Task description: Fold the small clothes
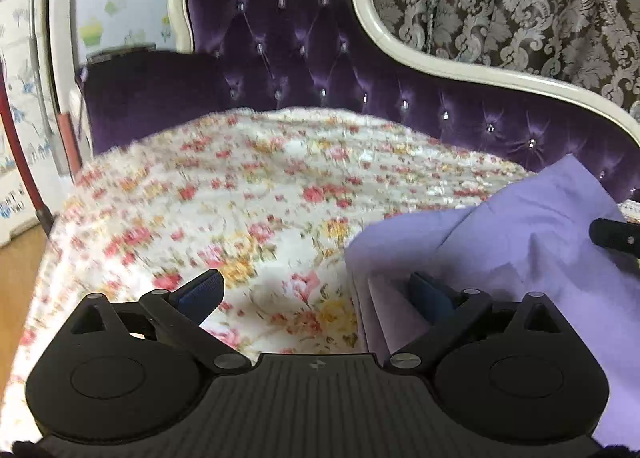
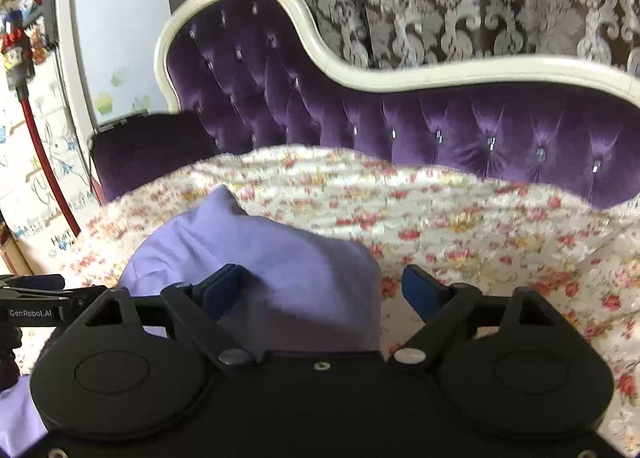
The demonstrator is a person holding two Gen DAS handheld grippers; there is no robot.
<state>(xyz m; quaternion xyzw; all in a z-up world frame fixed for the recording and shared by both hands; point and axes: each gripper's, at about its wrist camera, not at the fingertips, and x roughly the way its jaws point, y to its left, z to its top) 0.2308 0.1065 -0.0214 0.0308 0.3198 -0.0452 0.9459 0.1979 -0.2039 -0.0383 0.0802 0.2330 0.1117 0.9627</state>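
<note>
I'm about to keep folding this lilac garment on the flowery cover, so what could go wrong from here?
1. Both the left gripper and right gripper are open, so the lilac garment lies unheld and bunched; its fold may slump.
2. The garment lies between the right gripper's fingers; closing now could pinch several layers.
3. The floral cover is rumpled, so a low grab might catch it as well.

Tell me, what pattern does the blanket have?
White blanket with red and yellow flowers; left wrist view.
</note>
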